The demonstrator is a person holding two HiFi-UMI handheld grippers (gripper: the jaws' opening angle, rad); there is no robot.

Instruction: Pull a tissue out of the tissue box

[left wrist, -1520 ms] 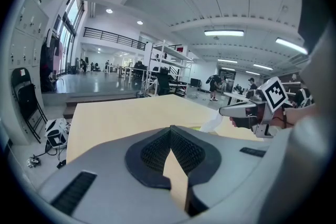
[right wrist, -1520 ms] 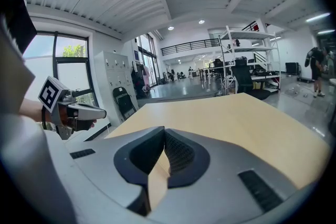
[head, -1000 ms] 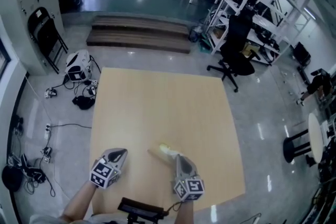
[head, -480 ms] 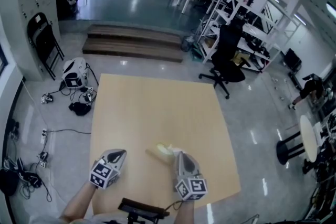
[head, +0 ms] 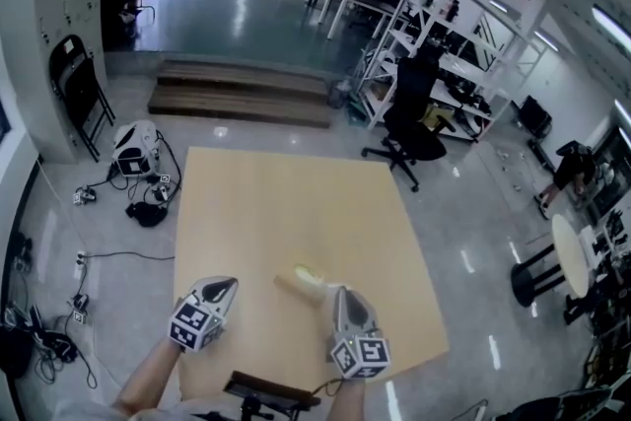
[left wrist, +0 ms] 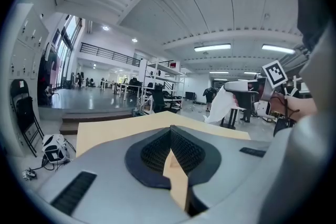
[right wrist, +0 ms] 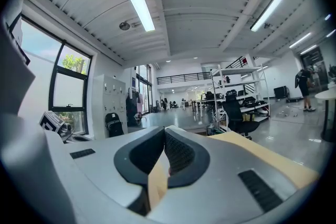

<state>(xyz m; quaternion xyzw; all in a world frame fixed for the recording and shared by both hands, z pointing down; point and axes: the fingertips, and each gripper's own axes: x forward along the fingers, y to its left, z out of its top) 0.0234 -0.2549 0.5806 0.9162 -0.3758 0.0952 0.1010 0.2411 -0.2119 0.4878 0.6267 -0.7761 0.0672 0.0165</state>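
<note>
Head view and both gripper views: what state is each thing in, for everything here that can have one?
Left claw: shut, nothing between its jaws.
Right claw: shut on the tissue.
Tissue: drawn up, hanging from the right claw's tip; whether its lower end has left the box cannot be told.
Tissue box: resting on the table, clear of the left claw.

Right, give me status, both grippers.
Left gripper shut, empty. Right gripper shut on tissue, held above table. Nothing blocking.
</note>
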